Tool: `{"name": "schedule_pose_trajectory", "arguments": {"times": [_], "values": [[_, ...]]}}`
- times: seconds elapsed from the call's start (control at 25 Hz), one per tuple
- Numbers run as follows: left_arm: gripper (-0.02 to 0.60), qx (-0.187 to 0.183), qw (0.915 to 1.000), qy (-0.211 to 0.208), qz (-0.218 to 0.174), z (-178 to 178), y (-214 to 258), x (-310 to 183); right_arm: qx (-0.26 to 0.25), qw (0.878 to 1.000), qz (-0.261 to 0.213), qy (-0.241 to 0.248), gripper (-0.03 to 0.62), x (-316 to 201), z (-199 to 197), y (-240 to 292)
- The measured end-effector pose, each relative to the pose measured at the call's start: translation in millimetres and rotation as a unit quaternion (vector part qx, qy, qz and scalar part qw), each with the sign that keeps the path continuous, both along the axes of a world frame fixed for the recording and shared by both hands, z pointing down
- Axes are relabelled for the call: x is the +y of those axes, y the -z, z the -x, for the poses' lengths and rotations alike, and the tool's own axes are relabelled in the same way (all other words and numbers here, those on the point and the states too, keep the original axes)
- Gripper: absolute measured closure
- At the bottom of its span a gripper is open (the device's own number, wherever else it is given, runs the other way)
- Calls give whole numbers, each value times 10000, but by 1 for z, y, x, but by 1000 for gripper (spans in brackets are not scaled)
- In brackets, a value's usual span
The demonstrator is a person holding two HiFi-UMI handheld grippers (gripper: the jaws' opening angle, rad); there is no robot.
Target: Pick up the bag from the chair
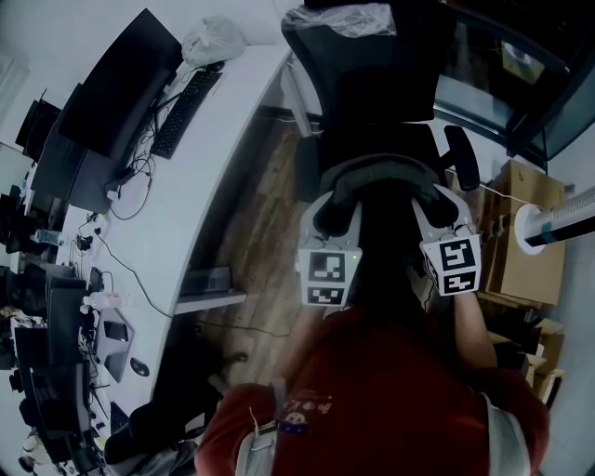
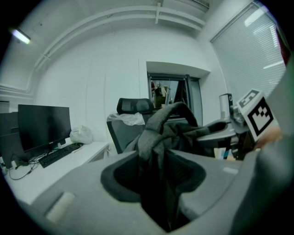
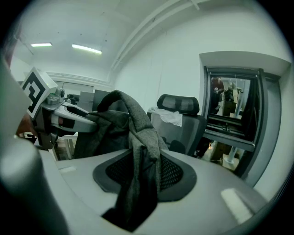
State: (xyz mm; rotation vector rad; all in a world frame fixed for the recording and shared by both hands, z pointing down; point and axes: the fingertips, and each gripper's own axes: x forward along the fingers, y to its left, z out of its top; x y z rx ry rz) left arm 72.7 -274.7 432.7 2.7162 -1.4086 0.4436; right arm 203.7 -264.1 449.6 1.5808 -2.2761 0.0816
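The bag (image 1: 384,237) is dark grey fabric with a lighter grey strap (image 1: 381,173) arching over its top. It hangs between my two grippers, in front of the black office chair (image 1: 370,79) and off its seat. My left gripper (image 1: 337,212) is shut on a fold of the bag (image 2: 158,137), which runs up out of the jaws. My right gripper (image 1: 433,201) is shut on another fold of the bag (image 3: 137,151). Each gripper shows in the other's view: the right gripper (image 2: 229,126) and the left gripper (image 3: 64,117). The bag's lower part is hidden behind my arms.
A white desk (image 1: 200,200) runs along the left with a monitor (image 1: 121,84), a keyboard (image 1: 184,112) and a white plastic bag (image 1: 212,39). Cardboard boxes (image 1: 521,232) stand at the right. A crumpled plastic sheet (image 1: 346,17) lies over the chair's back. A doorway (image 3: 232,114) is behind.
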Motion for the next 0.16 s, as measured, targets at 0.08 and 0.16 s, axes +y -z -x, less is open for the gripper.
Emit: {"name": "schedule_pose_trajectory", "arguments": {"times": [0.08, 0.16], "values": [[422, 2, 10000, -11, -2, -1, 1, -2, 6, 10000, -15, -6, 448, -2, -1, 1], [422, 6, 10000, -18, -3, -1, 2, -4, 11, 10000, -23, -12, 448, -4, -2, 3]]}}
